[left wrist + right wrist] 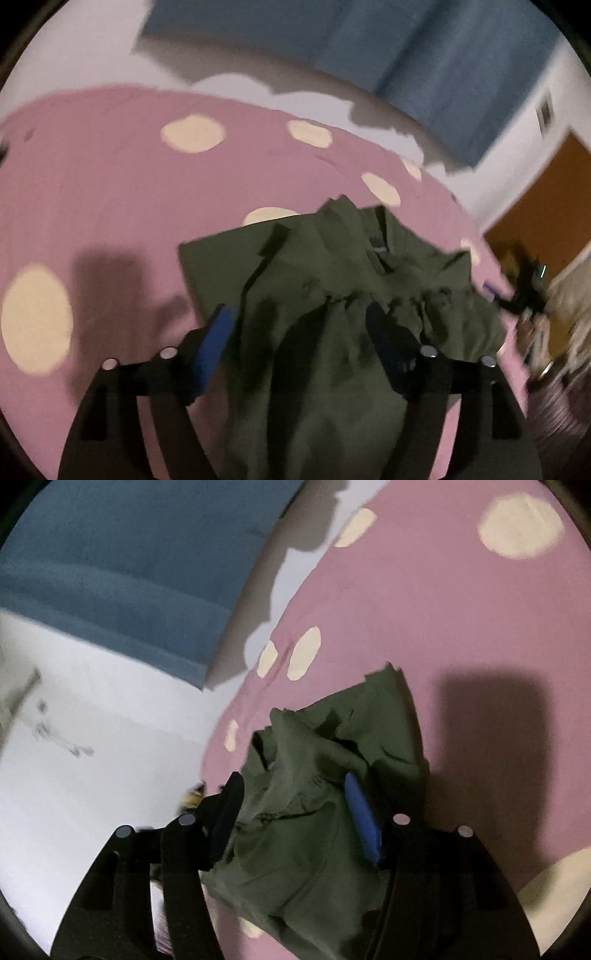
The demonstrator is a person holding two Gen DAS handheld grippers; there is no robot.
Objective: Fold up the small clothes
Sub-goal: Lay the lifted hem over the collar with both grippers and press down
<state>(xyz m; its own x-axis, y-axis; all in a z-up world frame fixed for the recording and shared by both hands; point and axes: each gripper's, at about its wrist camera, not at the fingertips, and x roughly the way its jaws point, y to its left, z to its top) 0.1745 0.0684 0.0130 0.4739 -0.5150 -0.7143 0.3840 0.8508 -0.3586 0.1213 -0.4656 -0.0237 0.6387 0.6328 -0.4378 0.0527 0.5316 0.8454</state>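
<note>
A small olive-green garment [332, 288] lies rumpled on a pink bedsheet with cream dots [110, 184]. My left gripper [299, 317] is open, its blue-padded fingers [216, 339] spread on either side of the near part of the cloth. In the right wrist view the same garment [314, 812] lies bunched between the spread fingers of my right gripper [293, 782], which is also open; its blue pad [364, 827] rests against the cloth. Whether either gripper presses the fabric cannot be told. The garment's near end is hidden below both frames.
A blue headboard or cushion [424, 55] and a white wall [92, 738] stand beyond the bed. An orange-brown door [546, 192] and dark cluttered items [528, 291] are at the right. The sheet's edge [221, 746] runs close to the garment.
</note>
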